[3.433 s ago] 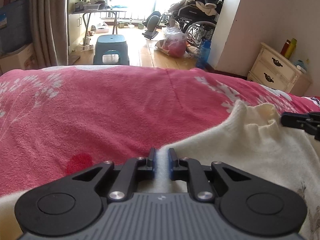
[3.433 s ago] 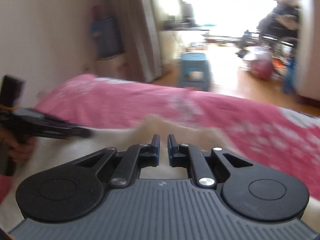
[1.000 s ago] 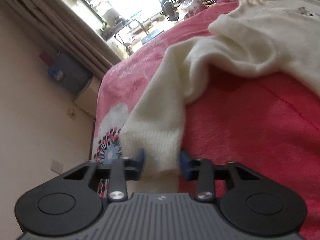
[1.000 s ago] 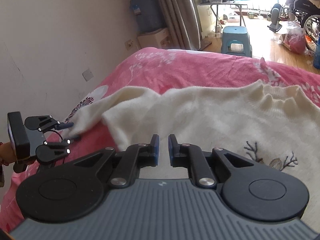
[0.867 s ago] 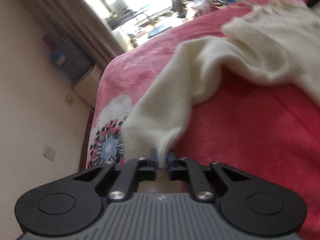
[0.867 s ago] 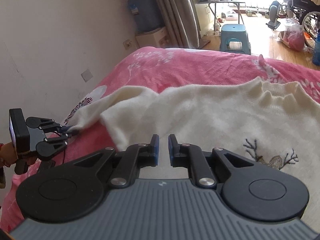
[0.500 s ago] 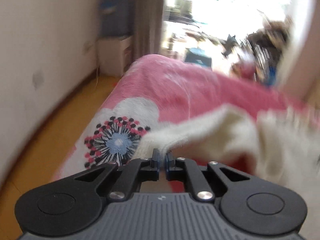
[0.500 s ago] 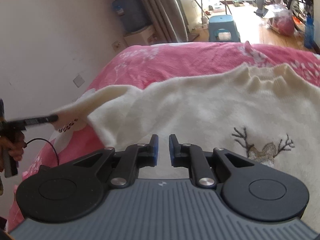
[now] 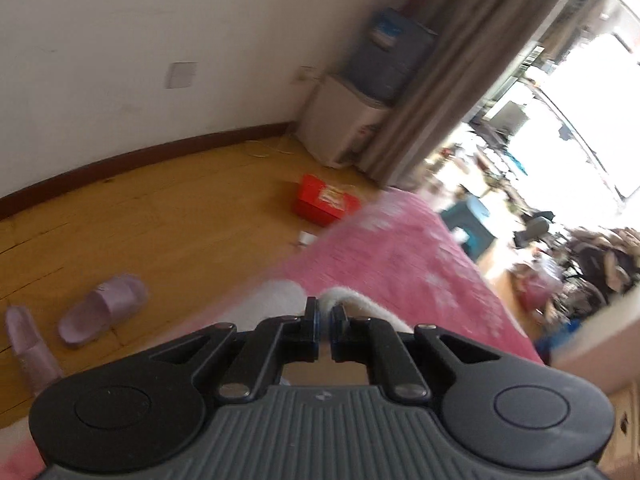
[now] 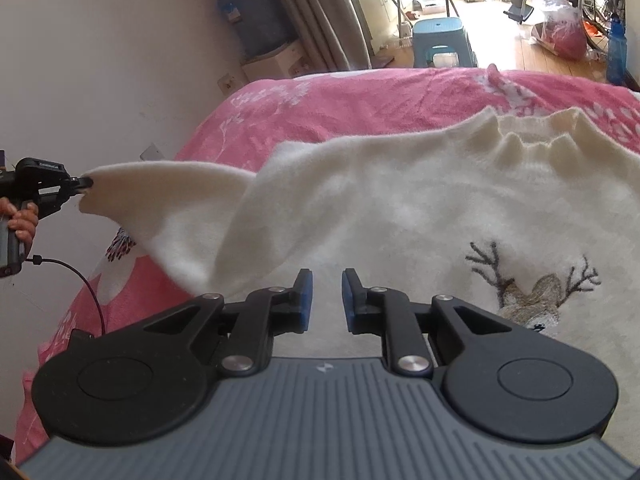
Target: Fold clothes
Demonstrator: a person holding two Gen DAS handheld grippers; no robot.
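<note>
The cream sweater (image 10: 400, 208) lies front-up on the pink bed (image 10: 360, 96). The left hand-held gripper (image 10: 82, 183) is clamped on the sleeve cuff (image 10: 94, 188), lifted beside the sweater body. The right hand-held gripper (image 10: 323, 296) hovers above the sweater, jaws apart. The knit looks soft, light and stretchy; grip cuffs and hems.
</note>
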